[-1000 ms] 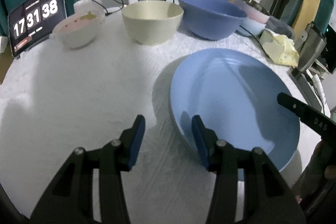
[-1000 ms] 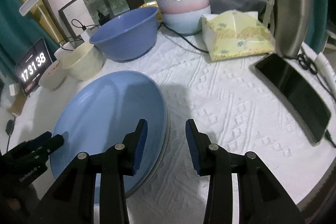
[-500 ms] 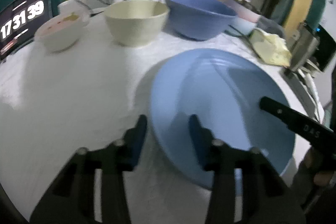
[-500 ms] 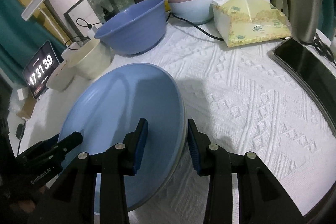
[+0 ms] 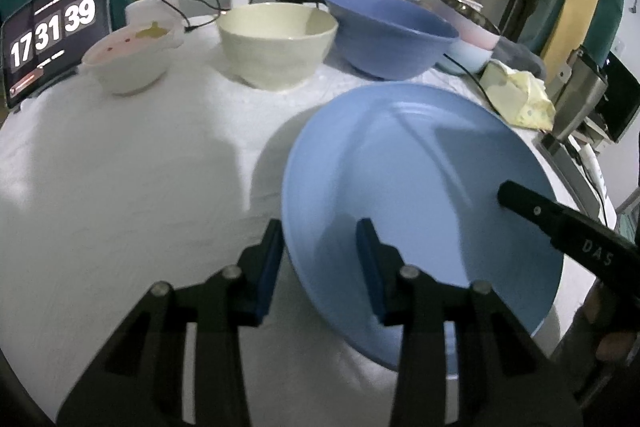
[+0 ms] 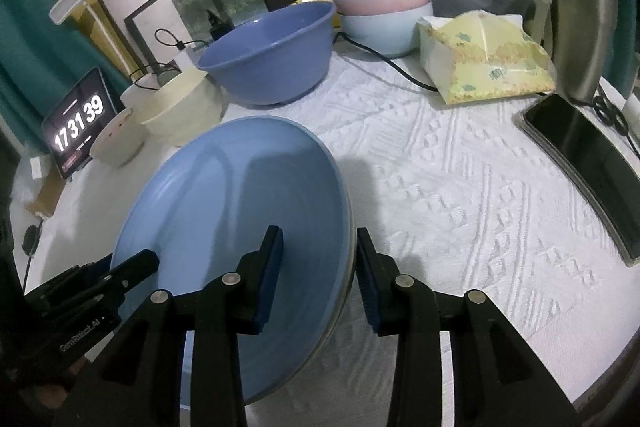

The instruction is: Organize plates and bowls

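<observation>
While the wide, shallow light-blue plate lay on the white textured tablecloth near the table's front edge, both grippers straddled its rim from opposite sides. The left gripper had one blue pad outside the plate's left rim and the other over the plate's inside; the pads didn't look pressed on the rim, so it read as released w/ the rim between the jaws. The right gripper sat the same way on the opp. side, one pad over the plate's inner surface, the other just outside the right rim; its jaws were closing, rim between them, not yet clenched. A thin grey edge showed under the blue rim in the right wrist view, poss. a second plate beneath; can't tell for sure. Behind the plate stood three bowls in a row: a small white bowl w/ pinkish inside, a cream ceramic bowl, and a large deep blue bowl. Further back right, stacked pink & pale-blue bowls sat next to a yellow-green tissue pack. A tablet showing a clock leaned at the back left, and a dark phone-like slab lay at the right edge.
</observation>
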Motion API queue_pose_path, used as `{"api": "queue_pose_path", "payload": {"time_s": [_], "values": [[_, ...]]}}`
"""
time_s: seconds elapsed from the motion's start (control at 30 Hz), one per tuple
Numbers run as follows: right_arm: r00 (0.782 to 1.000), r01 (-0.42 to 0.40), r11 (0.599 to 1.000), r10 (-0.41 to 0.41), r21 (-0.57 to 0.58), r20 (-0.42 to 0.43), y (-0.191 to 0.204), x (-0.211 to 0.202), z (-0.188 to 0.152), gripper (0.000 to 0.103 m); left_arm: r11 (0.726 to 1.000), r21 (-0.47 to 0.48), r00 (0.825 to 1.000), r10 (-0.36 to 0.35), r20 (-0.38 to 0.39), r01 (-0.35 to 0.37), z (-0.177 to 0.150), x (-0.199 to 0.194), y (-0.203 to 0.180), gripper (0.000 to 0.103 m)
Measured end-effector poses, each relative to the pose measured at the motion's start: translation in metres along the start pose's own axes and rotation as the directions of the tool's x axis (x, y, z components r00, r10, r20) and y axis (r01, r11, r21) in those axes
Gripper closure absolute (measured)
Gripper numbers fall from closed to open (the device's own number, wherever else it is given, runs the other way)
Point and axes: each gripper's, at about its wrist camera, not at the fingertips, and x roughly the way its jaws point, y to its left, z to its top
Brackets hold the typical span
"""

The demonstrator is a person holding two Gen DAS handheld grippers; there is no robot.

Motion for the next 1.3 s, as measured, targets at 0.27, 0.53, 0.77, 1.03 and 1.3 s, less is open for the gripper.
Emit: {"api": "queue_pose_path", "payload": {"time_s": [0.27,0.53,0.77,1.03,1.3], "values": [[1.0,-0.014,0.999,0.015,-0.048,0.005,0.032,-0.004,0.001,0.065,0.999,-0.036,0.999,0.013,0.03,-0.012,-0.005,-0.02,0.028,0.065],[0.999,-0.042,0.994,0.042,-0.105,0.005,0.075,0.0,0.003,0.065,0.995,-0.087,0.997,0.046,0.059,-0.04,-0.011,-0.039,0.066,0.065],[0.997,-0.071,0.984,0.071,-0.163,-0.005,0.116,0.01,0.004,0.065,0.987,-0.141,0.994,0.083,0.071,-0.072,-0.015,-0.05,0.104,0.065],[0.994,-0.111,0.97,0.107,-0.218,-0.027,0.16,0.029,0.007,0.065,0.975,-0.195,0.989,0.126,0.081,-0.108,-0.018,-0.058,0.144,0.065],[0.989,-0.144,0.952,0.135,-0.271,-0.052,0.198,0.051,0.012,0.065,0.961,-0.241,0.984,0.159,0.083,-0.135,-0.019,-0.059,0.18,0.065]]}}
